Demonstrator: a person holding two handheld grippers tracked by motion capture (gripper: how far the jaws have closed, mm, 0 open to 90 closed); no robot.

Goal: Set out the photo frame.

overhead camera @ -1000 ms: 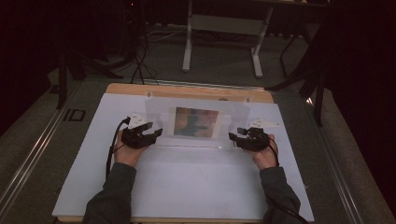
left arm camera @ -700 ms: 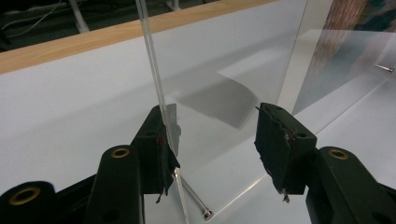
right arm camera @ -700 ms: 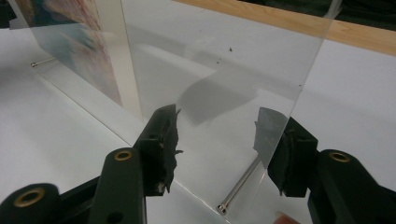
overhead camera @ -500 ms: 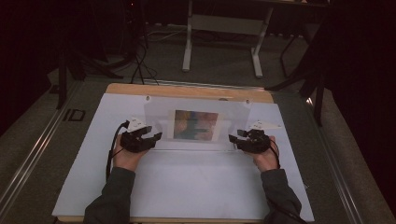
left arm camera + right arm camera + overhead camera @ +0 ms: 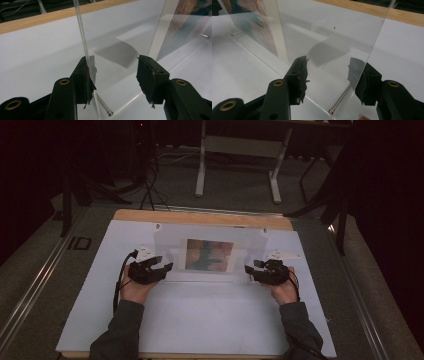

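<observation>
A clear acrylic frame [image 5: 170,240] holding a colourful picture [image 5: 209,254] stands tilted on the white table top [image 5: 210,320]. My left gripper [image 5: 167,266] is at its left edge and my right gripper [image 5: 250,267] at its right edge. In the left gripper view the left gripper [image 5: 115,72] is open, with the double-layered acrylic edge [image 5: 83,47] right against its left pad. Seen in the right gripper view, the right gripper [image 5: 328,72] is open too, and the panel's edge [image 5: 372,47] crosses in front of its right pad. Metal pins [image 5: 102,106] [image 5: 339,101] join the sheets at the bottom corners.
The table's wooden far edge [image 5: 200,217] runs behind the frame. Beyond it are a dark floor, cables [image 5: 150,185] and a white stand [image 5: 237,145]. Bare white surface lies between my forearms [image 5: 120,330] and towards the near edge.
Both hands and the picture frame have shifted slightly towards the person's side of the table. The jaws stay apart around the frame's side edges.
</observation>
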